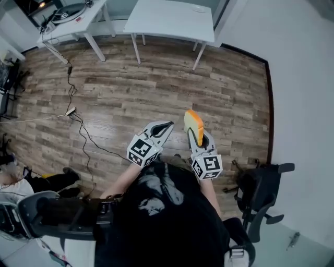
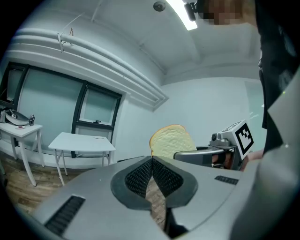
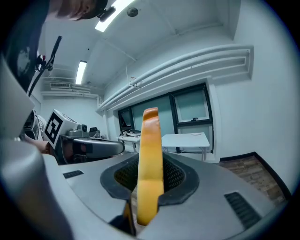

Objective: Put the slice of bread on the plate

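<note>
The slice of bread point(image 1: 193, 125) stands on edge in my right gripper point(image 1: 196, 133), whose jaws are shut on it. In the right gripper view the slice of bread point(image 3: 150, 159) rises edge-on between the dark pads. From the left gripper view its pale face shows as the slice of bread point(image 2: 171, 142) beside the right gripper point(image 2: 220, 152). My left gripper point(image 1: 163, 128) is held level beside the right one, shut with nothing between its pads point(image 2: 140, 178). A white plate point(image 1: 198, 9) lies on the far white table point(image 1: 172, 21).
A second white table point(image 1: 73, 23) at the far left carries dark equipment. Cables point(image 1: 78, 125) trail over the wooden floor. A black office chair point(image 1: 258, 193) stands at my right, and another chair point(image 1: 31, 214) at my lower left. A white wall runs along the right.
</note>
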Available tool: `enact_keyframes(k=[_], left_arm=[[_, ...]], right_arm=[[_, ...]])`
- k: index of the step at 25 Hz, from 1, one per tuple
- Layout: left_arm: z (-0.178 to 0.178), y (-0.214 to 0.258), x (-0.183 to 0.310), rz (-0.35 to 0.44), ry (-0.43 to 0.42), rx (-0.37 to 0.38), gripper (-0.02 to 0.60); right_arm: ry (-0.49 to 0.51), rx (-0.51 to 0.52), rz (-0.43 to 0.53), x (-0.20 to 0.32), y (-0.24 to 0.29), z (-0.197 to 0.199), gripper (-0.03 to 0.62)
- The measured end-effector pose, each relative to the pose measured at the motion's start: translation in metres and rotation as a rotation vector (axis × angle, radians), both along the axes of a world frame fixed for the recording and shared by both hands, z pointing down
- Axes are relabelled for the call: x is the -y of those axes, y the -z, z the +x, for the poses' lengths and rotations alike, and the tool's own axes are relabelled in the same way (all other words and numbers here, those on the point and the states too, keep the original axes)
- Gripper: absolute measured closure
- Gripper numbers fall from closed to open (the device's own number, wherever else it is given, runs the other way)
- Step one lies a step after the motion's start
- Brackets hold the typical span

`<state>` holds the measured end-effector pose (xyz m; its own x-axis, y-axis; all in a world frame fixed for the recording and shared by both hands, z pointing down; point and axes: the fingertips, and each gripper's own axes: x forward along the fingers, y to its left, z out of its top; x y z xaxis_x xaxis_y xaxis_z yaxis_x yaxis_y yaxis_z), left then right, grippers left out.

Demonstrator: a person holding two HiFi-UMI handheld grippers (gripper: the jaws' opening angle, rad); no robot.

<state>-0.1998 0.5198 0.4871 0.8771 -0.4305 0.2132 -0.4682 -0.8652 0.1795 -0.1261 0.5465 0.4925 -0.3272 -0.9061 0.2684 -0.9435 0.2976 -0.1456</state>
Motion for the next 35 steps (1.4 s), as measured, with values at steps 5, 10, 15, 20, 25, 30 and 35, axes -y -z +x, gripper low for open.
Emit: enact_keyframes(k=[5,10,15,20,25,30,35], left_arm=[[-0.01,-0.02,0.014,-0.04,-0.004,0.011,0.577],[0.0,-0.043,0.029,-0.125,-0.002,0.013,0.577],[0.027,-0.041,0.08,-0.097,-0.005,0.026,0.577],[0.093,-0.028,0.148,-0.107,-0.101,0.037,0.577],[0.157,-0.011,0.2,-0.092,-0.118,0.016,0.577],[0.201,-0.024,0.218,-0.124,-0.201,0.047,0.577],[0.21,-0.033,0.266,-0.169,-0.189,0.041,0.577]], right_arm=[[-0.042,0.087,-0.016,0.009,-0.016,-0.003,0.5],[-0.039,0.076,-0.101,0.032,-0.041,0.003,0.5],[-0.018,0.091,-0.085,0.1,-0.04,0.023,0.5],[-0.016,0.089,-0.053,0.173,-0.019,0.081,0.5],[-0.021,0.113,-0.072,0.22,-0.018,0.14,0.5],[-0.004,0.119,-0.107,0.264,-0.033,0.173,0.5],[0.016,0.151,-0.151,0.305,-0.042,0.174,0.5]])
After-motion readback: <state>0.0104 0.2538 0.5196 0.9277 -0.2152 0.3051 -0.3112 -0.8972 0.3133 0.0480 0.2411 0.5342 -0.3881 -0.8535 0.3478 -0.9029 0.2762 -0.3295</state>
